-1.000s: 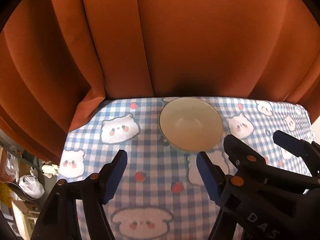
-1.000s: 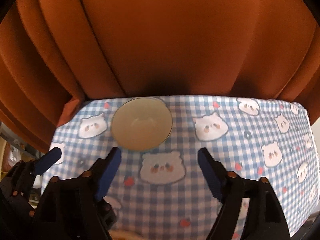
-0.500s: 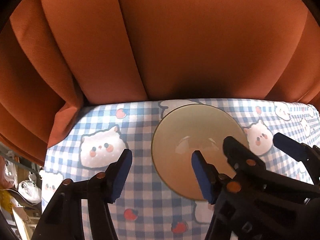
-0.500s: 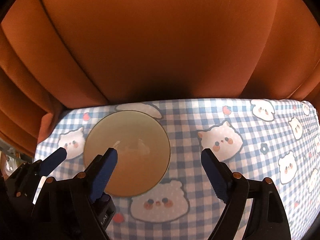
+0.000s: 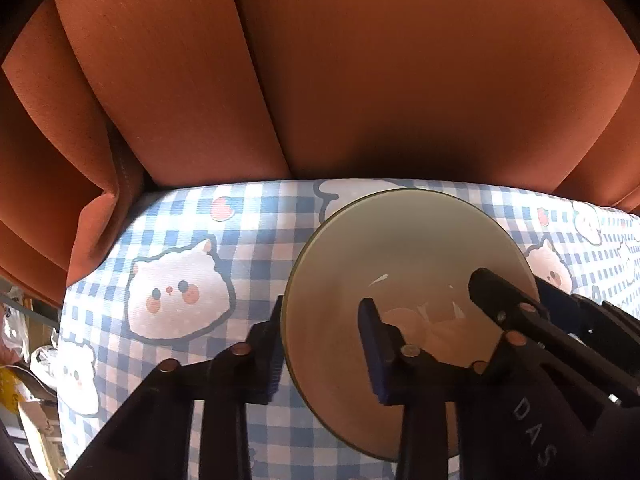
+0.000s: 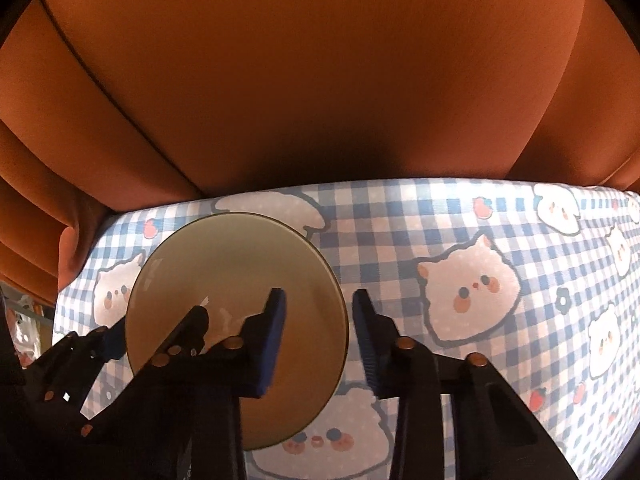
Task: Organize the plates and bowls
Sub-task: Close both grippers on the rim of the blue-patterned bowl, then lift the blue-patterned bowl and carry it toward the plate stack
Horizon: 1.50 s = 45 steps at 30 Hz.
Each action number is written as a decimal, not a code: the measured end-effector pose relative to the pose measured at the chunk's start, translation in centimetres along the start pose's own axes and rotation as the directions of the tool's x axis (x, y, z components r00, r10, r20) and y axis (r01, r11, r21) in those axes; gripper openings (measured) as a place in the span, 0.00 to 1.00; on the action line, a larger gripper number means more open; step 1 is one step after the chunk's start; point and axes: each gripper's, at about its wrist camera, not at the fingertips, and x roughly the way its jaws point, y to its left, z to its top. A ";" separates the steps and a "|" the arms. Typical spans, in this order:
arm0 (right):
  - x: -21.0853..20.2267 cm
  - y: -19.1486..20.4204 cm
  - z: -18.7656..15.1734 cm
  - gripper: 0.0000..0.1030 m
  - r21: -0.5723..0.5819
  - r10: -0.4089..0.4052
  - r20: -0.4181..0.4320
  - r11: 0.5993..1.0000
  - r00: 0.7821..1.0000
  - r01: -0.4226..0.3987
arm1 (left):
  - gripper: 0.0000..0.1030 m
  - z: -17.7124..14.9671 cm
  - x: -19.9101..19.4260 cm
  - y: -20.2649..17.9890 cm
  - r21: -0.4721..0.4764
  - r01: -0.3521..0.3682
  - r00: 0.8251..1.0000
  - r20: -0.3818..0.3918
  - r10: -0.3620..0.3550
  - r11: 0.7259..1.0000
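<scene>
A pale cream bowl (image 5: pixel 400 256) sits upright on the blue checked tablecloth (image 5: pixel 240 240) near the table's far edge. My left gripper (image 5: pixel 320 344) straddles the bowl's left rim, one finger outside, one inside, with a gap still between them. My right gripper (image 6: pixel 318 340) straddles the bowl's (image 6: pixel 232 264) right rim the same way, its jaws partly closed but apart from the rim. Each gripper shows in the other's view.
An orange curtain (image 5: pixel 360 80) hangs right behind the table's far edge. The cloth with bear prints (image 6: pixel 500 240) stretches to the right of the bowl. Clutter lies on the floor (image 5: pixel 24 360) past the table's left edge.
Both grippers have moved forward to the bowl and now straddle its left and right rims. Both have narrowed their jaws.
</scene>
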 end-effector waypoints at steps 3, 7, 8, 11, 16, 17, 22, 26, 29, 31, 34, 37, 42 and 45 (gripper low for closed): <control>0.2 0.0 0.0 0.27 0.001 0.000 0.002 1.000 1.000 0.000 | 0.29 0.1 0.3 -0.1 0.000 -0.007 1.000 0.004 0.007 1.000; 0.3 0.2 0.2 0.25 -0.011 -0.011 0.005 1.000 1.000 0.011 | 0.25 0.2 0.5 -0.3 0.004 -0.023 1.000 -0.002 0.023 1.000; 0.3 0.3 0.2 0.25 -0.013 -0.012 0.003 1.000 1.000 0.012 | 0.24 0.2 0.6 -0.3 0.008 -0.024 1.000 -0.005 0.024 1.000; 0.1 0.3 0.3 0.25 -0.017 -0.018 -0.002 1.000 1.000 0.018 | 0.24 0.1 0.4 -0.2 0.010 -0.021 1.000 -0.013 0.021 1.000; -0.8 0.3 0.2 0.25 -0.019 -0.022 -0.002 1.000 1.000 0.022 | 0.24 -0.5 -1.2 -0.2 0.010 -0.017 1.000 -0.002 0.017 1.000; -1.1 0.2 0.1 0.25 -0.019 -0.022 0.000 1.000 1.000 0.022 | 0.24 -0.7 -1.6 -0.1 0.009 -0.015 1.000 -0.001 0.015 1.000; -2.9 0.4 -0.5 0.25 -0.026 -0.027 0.015 0.999 1.000 0.028 | 0.24 -1.3 -3.2 0.0 0.004 -0.011 1.000 0.007 0.011 1.000; -4.6 1.0 -0.9 0.25 -0.028 -0.029 0.029 0.999 0.999 0.030 | 0.24 -2.0 -5.3 0.1 0.002 -0.007 1.000 0.028 0.007 1.000; -6.2 1.1 -1.4 0.25 -0.028 -0.029 0.042 0.999 0.999 0.030 | 0.24 -2.8 -6.9 0.4 0.002 -0.005 0.999 0.043 0.005 1.000; -7.4 1.3 -1.8 0.25 -0.029 -0.031 0.053 0.999 0.998 0.033 | 0.24 -3.4 -8.1 0.5 -0.002 -0.001 0.999 0.052 0.001 1.000; -8.8 1.6 -2.4 0.25 -0.032 -0.035 0.067 0.999 0.997 0.037 | 0.24 -4.2 -9.7 0.7 -0.006 0.003 0.998 0.064 -0.003 1.000; -10.5 1.9 -3.4 0.25 -0.033 -0.035 0.080 0.999 0.996 0.038 | 0.24 -5.0 -11.0 0.8 -0.006 0.003 0.997 0.076 -0.003 1.000; -13.0 2.2 -5.3 0.25 -0.030 -0.036 0.096 0.999 0.995 0.039 | 0.24 -6.8 -13.3 1.2 -0.004 0.009 0.996 0.091 -0.008 1.000; -14.8 2.3 -6.5 0.25 -0.029 -0.039 0.108 0.999 0.993 0.043 | 0.24 -8.0 -14.8 1.2 -0.001 0.015 0.995 0.101 -0.015 1.000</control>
